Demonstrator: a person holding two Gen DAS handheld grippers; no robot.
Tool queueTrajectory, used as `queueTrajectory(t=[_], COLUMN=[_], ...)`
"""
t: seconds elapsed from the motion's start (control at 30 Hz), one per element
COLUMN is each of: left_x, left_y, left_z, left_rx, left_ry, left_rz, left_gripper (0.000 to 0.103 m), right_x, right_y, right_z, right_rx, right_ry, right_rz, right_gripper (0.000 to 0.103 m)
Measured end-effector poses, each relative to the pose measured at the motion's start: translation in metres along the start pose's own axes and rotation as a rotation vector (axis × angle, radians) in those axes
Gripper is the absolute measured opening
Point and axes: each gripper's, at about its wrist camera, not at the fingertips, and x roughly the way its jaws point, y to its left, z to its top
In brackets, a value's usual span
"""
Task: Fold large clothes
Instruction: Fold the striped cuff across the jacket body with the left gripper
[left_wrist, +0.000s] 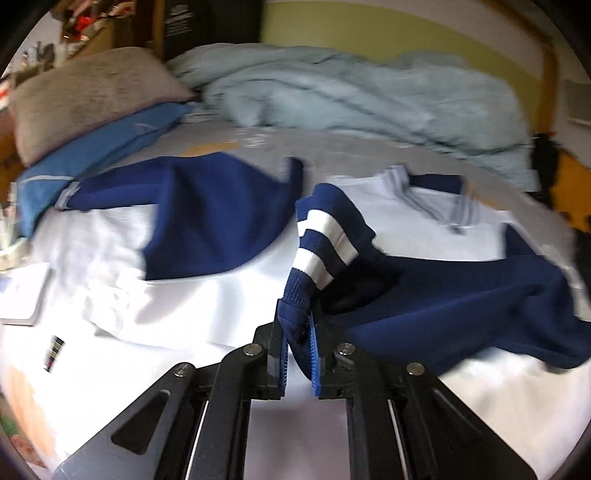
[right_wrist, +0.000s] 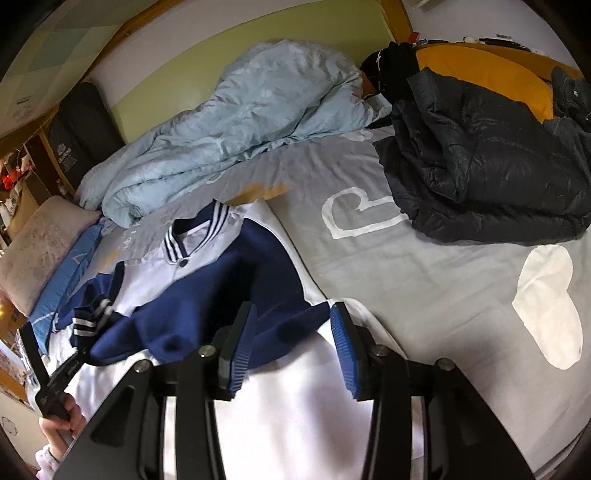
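Observation:
A white jacket (left_wrist: 207, 314) with navy sleeves lies spread on the bed, its striped collar (left_wrist: 436, 199) at the far side. My left gripper (left_wrist: 297, 325) is shut on the navy ribbed cuff (left_wrist: 325, 240) with two white stripes, and that sleeve (left_wrist: 461, 302) trails off to the right. In the right wrist view my right gripper (right_wrist: 292, 308) stands open low over the jacket (right_wrist: 295, 406). The other navy sleeve (right_wrist: 221, 295) lies under and between its fingers, and the pads do not press it. The left gripper (right_wrist: 74, 365) shows at the lower left, held by a hand (right_wrist: 59, 417).
A rumpled light blue duvet (right_wrist: 221, 122) fills the far side of the bed. A dark puffer jacket (right_wrist: 480, 166) lies at the right on the grey sheet (right_wrist: 406, 277). A beige pillow (left_wrist: 88, 99) and a blue pillow (left_wrist: 92, 155) sit at the left. Shelves and a wall lie behind.

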Motion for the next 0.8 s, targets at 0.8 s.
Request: queueTrajectory(t=[0.8], left_x=[-0.019], left_y=[0.055], left_z=[0.008], left_rx=[-0.159], left_ry=[0.072], left_rz=[0.0], left_gripper=[0.009], right_x=[0.059], right_y=[0.055], right_z=[-0.002], right_rx=[-0.208], right_ry=[0.127], right_rz=[-0.035], right_gripper=[0.039])
